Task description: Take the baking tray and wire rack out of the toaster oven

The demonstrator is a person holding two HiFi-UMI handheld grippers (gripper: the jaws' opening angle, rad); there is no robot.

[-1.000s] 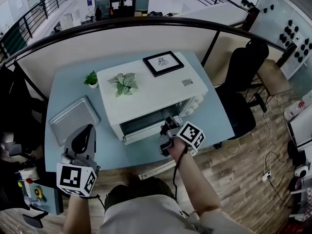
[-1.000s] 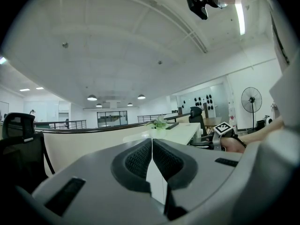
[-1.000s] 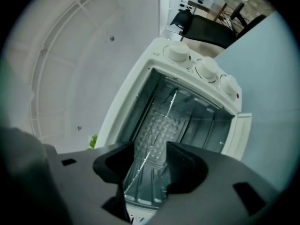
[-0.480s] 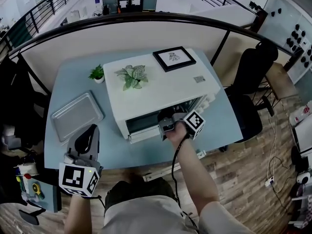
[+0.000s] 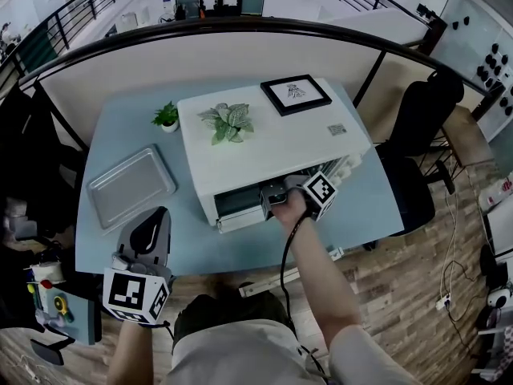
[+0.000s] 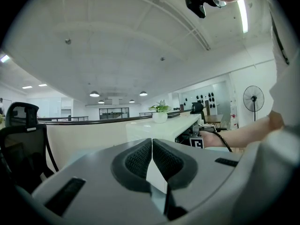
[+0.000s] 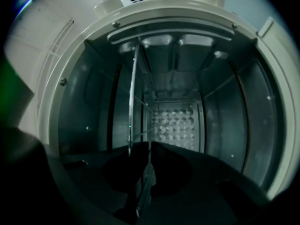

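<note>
Now my right gripper (image 5: pixel 271 196) has just closed its jaws on the rack (image 7: pixel 134 93) edge inside the oven (image 5: pixel 272 139); my left gripper (image 5: pixel 151 224) hangs empty, jaws together.

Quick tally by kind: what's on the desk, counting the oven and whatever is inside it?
toaster oven: 1
baking tray: 1
wire rack: 1, inside the oven
potted plant: 2, the small one beside the oven, the leafy one on top of it
framed picture: 1
Total: 6

Grey left gripper (image 6: pixel 152 144) bears a black-white marker cube (image 5: pixel 135 295).
</note>
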